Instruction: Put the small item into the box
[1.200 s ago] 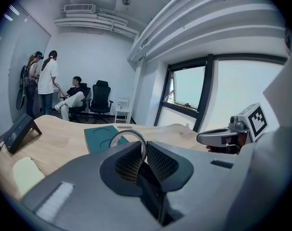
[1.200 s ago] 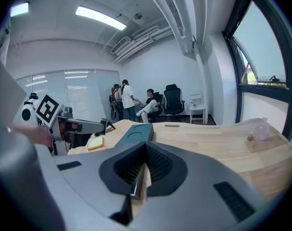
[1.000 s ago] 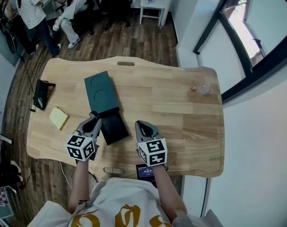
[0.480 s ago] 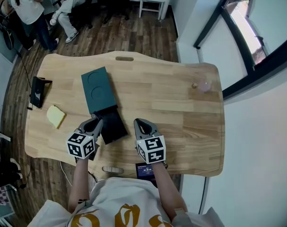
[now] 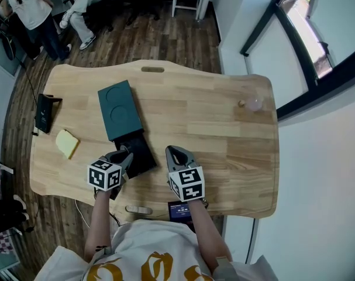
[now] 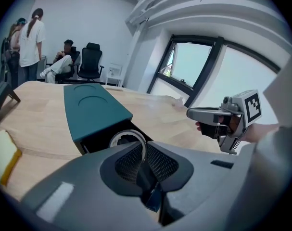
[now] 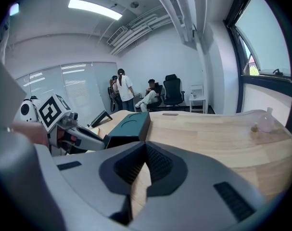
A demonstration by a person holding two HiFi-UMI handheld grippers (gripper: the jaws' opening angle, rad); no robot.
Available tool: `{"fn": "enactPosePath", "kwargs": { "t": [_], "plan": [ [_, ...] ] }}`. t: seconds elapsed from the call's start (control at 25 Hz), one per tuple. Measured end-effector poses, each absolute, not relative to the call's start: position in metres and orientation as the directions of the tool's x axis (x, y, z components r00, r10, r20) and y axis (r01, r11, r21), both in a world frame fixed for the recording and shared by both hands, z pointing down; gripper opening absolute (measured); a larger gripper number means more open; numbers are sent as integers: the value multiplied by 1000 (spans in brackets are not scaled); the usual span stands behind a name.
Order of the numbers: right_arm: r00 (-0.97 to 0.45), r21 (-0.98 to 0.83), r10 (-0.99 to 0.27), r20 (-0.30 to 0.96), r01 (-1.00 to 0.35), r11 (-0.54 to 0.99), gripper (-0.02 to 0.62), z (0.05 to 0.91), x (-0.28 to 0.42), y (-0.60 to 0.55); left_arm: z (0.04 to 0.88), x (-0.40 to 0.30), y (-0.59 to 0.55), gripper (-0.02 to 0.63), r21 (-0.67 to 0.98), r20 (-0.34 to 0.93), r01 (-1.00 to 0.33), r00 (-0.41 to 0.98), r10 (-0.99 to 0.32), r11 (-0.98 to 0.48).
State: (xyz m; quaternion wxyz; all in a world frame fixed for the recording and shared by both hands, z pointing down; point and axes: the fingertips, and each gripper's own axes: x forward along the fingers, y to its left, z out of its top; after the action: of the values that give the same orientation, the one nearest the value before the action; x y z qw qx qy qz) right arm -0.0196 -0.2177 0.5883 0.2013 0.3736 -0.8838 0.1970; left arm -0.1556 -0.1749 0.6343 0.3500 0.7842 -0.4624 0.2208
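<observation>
The box is a dark teal sleeve with a black drawer pulled out toward me. My left gripper hangs at the drawer's near left corner, shut on a small silver ring. In the left gripper view the ring stands upright between the pads, just in front of the open drawer and the teal sleeve. My right gripper sits to the right of the drawer, jaws shut and empty, tips over bare wood.
A yellow pad and a black stand lie at the table's left. A small clear object sits far right. A phone rests at the near edge. People and chairs are beyond the far side.
My left gripper has swung rightward, bringing its tips and the ring over the drawer's near corner. The right gripper has stayed where it was.
</observation>
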Motion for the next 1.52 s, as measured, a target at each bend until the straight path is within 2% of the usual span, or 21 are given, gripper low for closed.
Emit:
{"fn": "enactPosePath", "kwargs": {
  "t": [0.44, 0.92, 1.16, 1.52],
  "plan": [
    [-621, -229, -587, 519, -763, 605, 5, 606, -5, -223, 668, -133, -175, 37, 369, 765, -855, 502, -404, -364],
    [-625, -254, -565, 539, -760, 598, 5, 623, -3, -225, 696, -132, -175, 37, 355, 867, -865, 446, -221, -355],
    [-667, -293, -541, 513, -728, 620, 5, 623, -9, -222, 698, -131, -179, 37, 352, 870, -864, 444, -215, -359],
    [-645, -276, -542, 539, -743, 609, 5, 627, -2, -220, 694, -125, -181, 37, 368, 861, -845, 467, -201, -389]
  ]
}}
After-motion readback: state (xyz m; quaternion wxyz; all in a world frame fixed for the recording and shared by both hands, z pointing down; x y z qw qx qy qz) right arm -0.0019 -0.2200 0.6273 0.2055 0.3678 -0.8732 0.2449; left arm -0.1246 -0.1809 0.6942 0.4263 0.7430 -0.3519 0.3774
